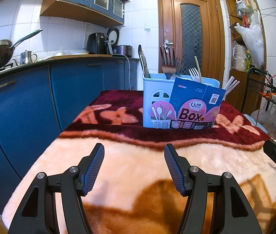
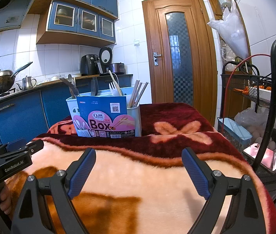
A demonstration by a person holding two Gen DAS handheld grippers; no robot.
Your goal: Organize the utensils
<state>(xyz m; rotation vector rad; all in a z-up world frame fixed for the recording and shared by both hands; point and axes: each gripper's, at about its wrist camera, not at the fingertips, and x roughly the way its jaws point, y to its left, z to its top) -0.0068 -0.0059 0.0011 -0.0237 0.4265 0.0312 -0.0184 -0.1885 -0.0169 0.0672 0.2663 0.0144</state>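
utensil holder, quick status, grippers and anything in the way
Left gripper and right gripper open, empty. Utensil holder upright on blanket, forks and chopsticks inside. Path to it unobstructed.

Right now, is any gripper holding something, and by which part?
Nothing is held. The left gripper and the right gripper are both open over the blanket, with nothing between their fingers.

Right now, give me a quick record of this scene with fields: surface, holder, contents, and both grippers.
surface: plush blanket, peach and maroon
holder: light blue utensil box, upright at the blanket's far end, printed card in front
contents: metal forks, white plastic fork, chopsticks
left gripper: open, nothing between the fingers
right gripper: open, nothing between the fingers
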